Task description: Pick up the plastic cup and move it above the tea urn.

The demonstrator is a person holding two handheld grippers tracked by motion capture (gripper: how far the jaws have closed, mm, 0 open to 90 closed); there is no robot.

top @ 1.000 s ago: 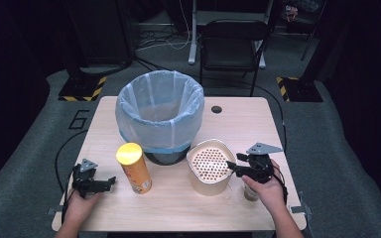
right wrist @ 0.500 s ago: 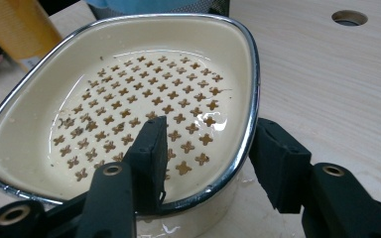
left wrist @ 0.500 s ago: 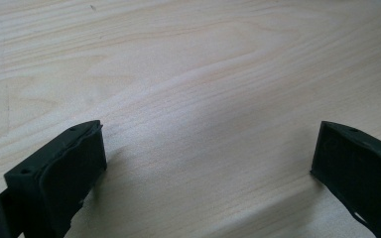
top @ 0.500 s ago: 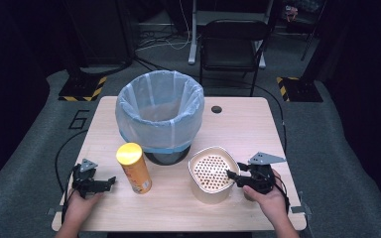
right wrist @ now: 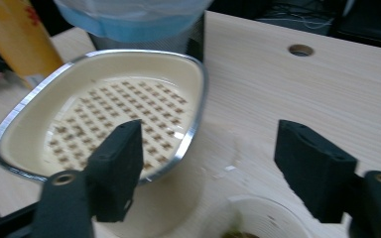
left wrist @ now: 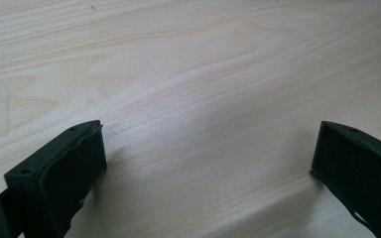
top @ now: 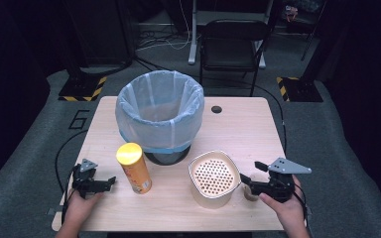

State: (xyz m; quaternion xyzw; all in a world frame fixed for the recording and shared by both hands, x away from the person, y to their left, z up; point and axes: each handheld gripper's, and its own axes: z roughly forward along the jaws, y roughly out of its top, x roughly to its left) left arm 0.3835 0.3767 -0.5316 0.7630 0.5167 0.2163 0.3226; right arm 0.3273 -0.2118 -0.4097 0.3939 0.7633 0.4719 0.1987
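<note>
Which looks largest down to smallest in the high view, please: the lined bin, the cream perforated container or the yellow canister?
1. Lined bin, clearly largest.
2. Cream perforated container.
3. Yellow canister, narrowest; it and the container stand about equally near the camera.

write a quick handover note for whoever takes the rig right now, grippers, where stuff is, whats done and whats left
Right gripper: jaws have just been opening; open, nothing between them, just right of the cream perforated container, which stands at the front right of the table.
Left gripper: open, empty, low over bare wood at front left, beside the yellow chip can.
A small clear cup sits below the right jaws.
Lined bin stands behind both, at the table's middle.
Done: container set down and let go.
Left: probably the chip can, standing untouched; judge the next step from there.
</note>
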